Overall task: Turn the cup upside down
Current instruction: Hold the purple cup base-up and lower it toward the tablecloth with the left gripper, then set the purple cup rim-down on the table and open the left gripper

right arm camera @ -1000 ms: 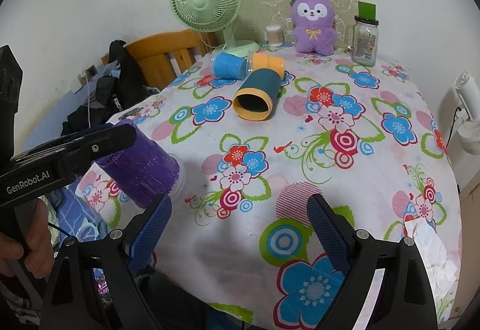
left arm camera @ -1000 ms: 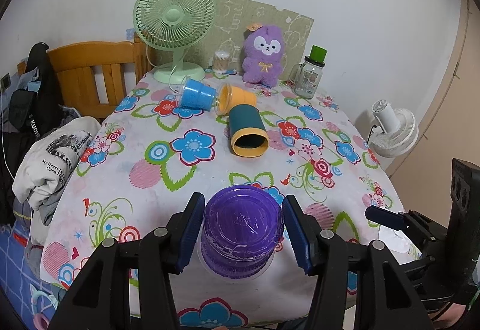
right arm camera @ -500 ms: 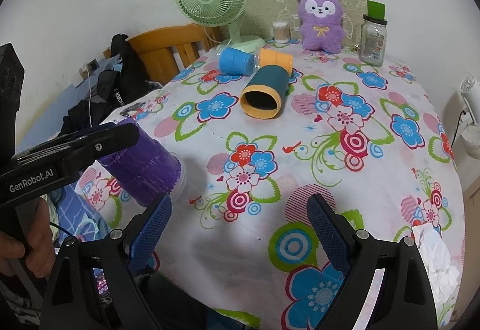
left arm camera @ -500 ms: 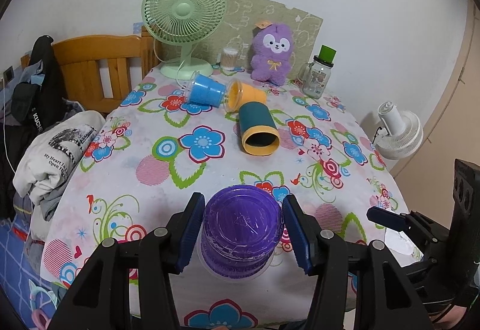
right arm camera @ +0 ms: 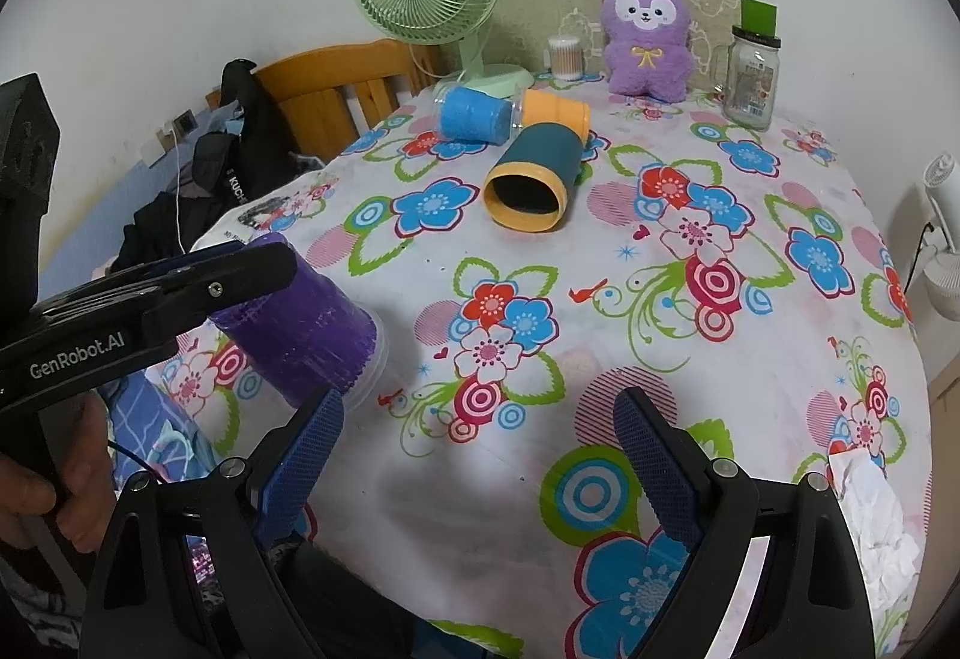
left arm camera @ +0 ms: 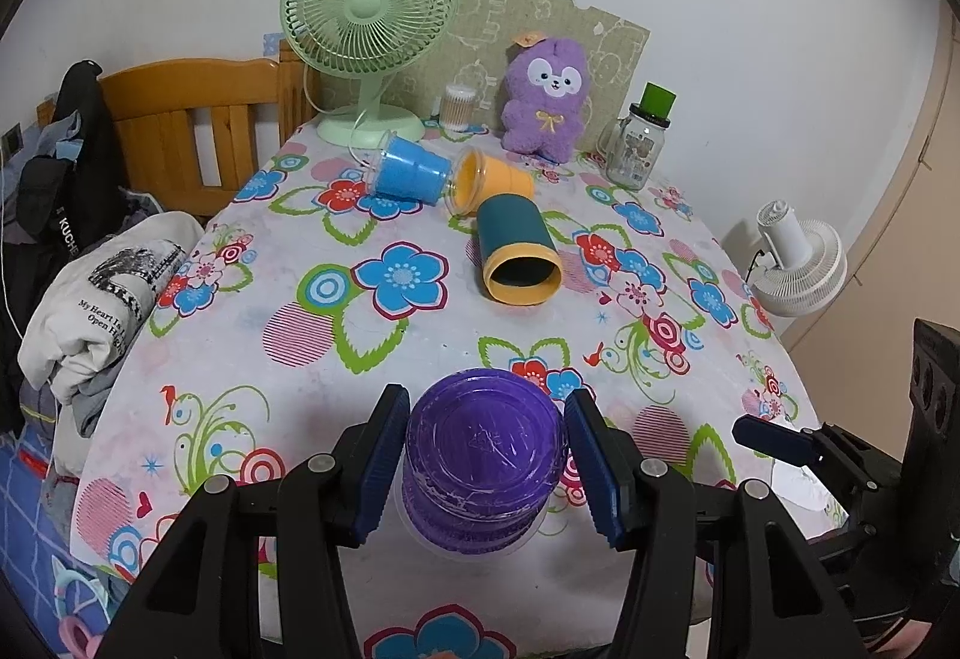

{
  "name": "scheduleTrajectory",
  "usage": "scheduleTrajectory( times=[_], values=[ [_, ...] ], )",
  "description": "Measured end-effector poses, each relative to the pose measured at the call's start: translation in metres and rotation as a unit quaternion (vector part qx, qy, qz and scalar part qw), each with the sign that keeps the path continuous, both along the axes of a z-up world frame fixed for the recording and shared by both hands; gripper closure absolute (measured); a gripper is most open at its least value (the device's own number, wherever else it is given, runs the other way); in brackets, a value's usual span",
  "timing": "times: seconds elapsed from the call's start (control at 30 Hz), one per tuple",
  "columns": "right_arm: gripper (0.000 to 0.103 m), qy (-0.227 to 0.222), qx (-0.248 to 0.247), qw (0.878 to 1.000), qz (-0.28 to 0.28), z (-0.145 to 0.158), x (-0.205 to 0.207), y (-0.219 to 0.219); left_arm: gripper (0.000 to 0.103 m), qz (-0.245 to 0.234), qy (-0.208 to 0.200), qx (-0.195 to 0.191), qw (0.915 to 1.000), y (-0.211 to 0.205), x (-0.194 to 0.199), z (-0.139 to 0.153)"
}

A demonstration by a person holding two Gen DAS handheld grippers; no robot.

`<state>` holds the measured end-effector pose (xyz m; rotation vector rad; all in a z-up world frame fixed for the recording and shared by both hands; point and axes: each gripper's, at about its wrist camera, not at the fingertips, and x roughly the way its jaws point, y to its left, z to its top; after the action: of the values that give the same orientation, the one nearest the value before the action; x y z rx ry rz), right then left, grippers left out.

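Observation:
My left gripper (left arm camera: pixel 485 464) is shut on a purple cup (left arm camera: pixel 485 455), its flat base facing the camera. In the right wrist view the same cup (right arm camera: pixel 300 326) tilts over the table's near left edge, rim down toward the cloth. My right gripper (right arm camera: pixel 479 455) is open and empty over the near part of the table. Three more cups lie on their sides farther back: a teal and yellow cup (left arm camera: pixel 517 250), a blue cup (left arm camera: pixel 408 168) and an orange cup (left arm camera: pixel 489 179).
The floral tablecloth (right arm camera: pixel 690 299) covers the table. At the back stand a green fan (left arm camera: pixel 367 29), a purple plush toy (left arm camera: pixel 549 98), a glass jar with green lid (left arm camera: pixel 639 143) and a cotton swab box (left arm camera: pixel 459 107). A wooden chair (left arm camera: pixel 180 131) with clothes stands left; a white fan (left arm camera: pixel 798 263) right.
Both grippers have moved forward over the table, so the cups and fan look closer. The purple cup stays gripped in the left gripper. The right gripper stays open.

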<state>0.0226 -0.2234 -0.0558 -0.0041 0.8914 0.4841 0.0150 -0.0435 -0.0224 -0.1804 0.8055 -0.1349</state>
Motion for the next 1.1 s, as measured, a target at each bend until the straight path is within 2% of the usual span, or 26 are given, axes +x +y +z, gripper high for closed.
scheduleTrajectory(
  times=[0.83, 0.87, 0.97, 1.1],
  values=[
    [0.01, 0.004, -0.006, 1.0, -0.013, -0.002, 0.001, -0.014, 0.047, -0.014, 0.006, -0.007, 0.9999, -0.016, 0.008, -0.007],
    [0.01, 0.004, -0.006, 1.0, -0.014, -0.002, 0.001, -0.015, 0.045, -0.014, 0.008, -0.008, 0.9998, -0.015, 0.008, -0.007],
    [0.01, 0.005, -0.005, 1.0, -0.016, -0.003, 0.0, -0.016, 0.017, -0.008, 0.013, -0.013, 0.9998, -0.014, 0.008, -0.009],
    [0.01, 0.006, -0.006, 1.0, -0.013, -0.003, 0.0, -0.014, 0.007, -0.004, 0.008, -0.014, 0.9999, -0.014, 0.006, -0.006]
  ],
)
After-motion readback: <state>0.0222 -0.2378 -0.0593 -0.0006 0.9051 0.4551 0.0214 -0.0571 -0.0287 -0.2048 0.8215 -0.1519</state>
